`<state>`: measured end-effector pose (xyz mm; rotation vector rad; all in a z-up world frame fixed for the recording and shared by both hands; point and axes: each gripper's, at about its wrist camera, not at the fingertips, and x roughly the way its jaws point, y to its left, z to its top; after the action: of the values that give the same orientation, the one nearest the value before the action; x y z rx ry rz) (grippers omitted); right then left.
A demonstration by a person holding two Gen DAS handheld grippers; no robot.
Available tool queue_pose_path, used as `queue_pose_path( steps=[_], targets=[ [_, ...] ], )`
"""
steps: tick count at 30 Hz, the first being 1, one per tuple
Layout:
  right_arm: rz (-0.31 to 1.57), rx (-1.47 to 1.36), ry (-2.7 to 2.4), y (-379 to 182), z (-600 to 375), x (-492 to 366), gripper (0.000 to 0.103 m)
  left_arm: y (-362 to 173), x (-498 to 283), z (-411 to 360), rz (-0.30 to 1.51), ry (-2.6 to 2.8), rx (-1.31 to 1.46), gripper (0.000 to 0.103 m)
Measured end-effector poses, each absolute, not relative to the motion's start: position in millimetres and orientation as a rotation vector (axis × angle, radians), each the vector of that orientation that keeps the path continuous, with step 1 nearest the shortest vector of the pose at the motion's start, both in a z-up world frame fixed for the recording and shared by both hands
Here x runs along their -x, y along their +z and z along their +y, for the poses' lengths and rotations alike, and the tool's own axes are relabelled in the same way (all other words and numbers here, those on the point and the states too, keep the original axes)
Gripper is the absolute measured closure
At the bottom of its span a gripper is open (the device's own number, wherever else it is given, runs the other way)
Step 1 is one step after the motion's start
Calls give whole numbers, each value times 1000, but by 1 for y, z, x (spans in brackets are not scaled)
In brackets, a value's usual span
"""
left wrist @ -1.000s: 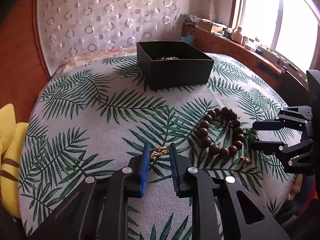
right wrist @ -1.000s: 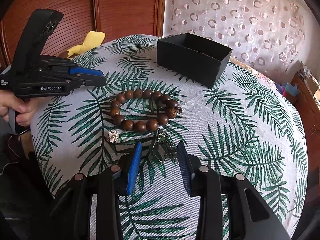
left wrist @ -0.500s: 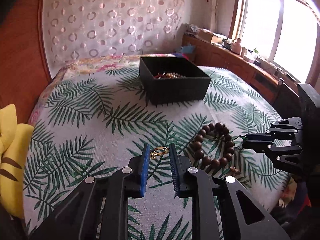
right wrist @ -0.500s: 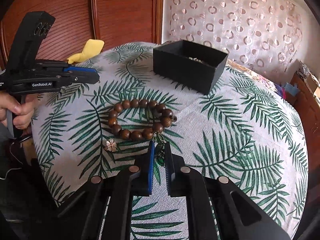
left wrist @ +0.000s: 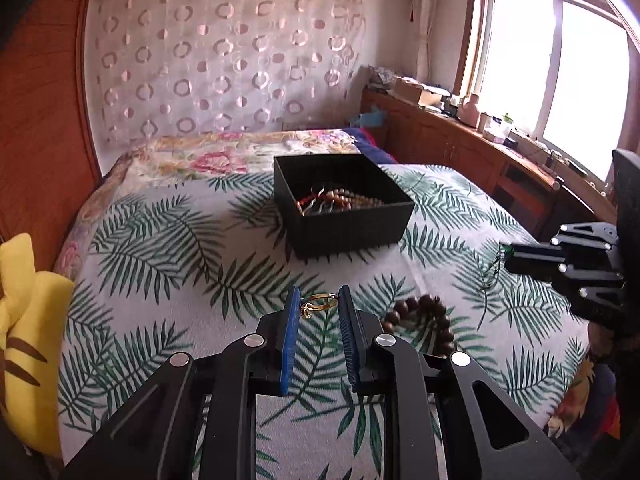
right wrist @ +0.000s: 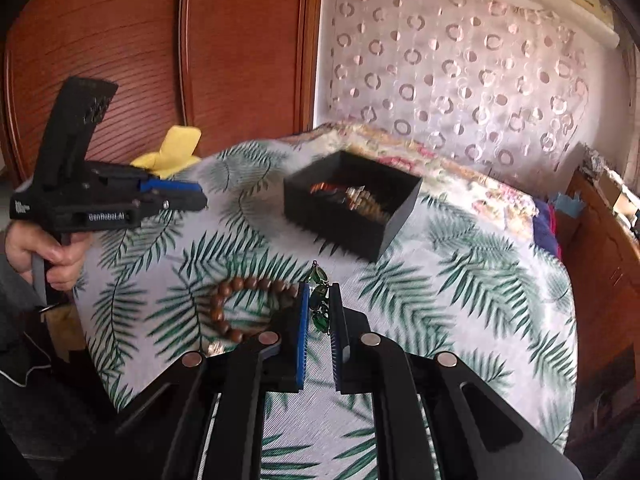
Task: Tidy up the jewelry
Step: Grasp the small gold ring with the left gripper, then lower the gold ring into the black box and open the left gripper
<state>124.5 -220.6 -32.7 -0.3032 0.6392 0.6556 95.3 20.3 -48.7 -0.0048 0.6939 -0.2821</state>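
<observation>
Both pieces gripped and lifted off the cloth: left gripper (left wrist: 319, 307) pinching a gold ring (left wrist: 319, 303) at its tips, right gripper (right wrist: 319, 304) clamped on a green-stone necklace (right wrist: 319, 298) hanging between the pads. Left on the tablecloth (left wrist: 168, 248): wooden bead bracelet (left wrist: 420, 320) at 3 o'clock of the left gripper, plus a small blurred trinket (right wrist: 216, 346) near the right gripper's 9 o'clock. Farther out at 12 o'clock, black box (left wrist: 344, 204) already holding beads and a red cord; roughly halfway, with two drops and two more picks to go.
</observation>
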Motion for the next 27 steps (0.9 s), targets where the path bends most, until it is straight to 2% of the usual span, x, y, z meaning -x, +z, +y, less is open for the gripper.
queue_pose_path(
  steps=[16, 27],
  targets=[
    [582, 286, 618, 5, -203, -205, 92, -22, -127, 5, 644, -284, -30, 84],
    [644, 291, 585, -10, -175, -263, 92, -18, -156, -5, 645, -279, -56, 84]
  ],
)
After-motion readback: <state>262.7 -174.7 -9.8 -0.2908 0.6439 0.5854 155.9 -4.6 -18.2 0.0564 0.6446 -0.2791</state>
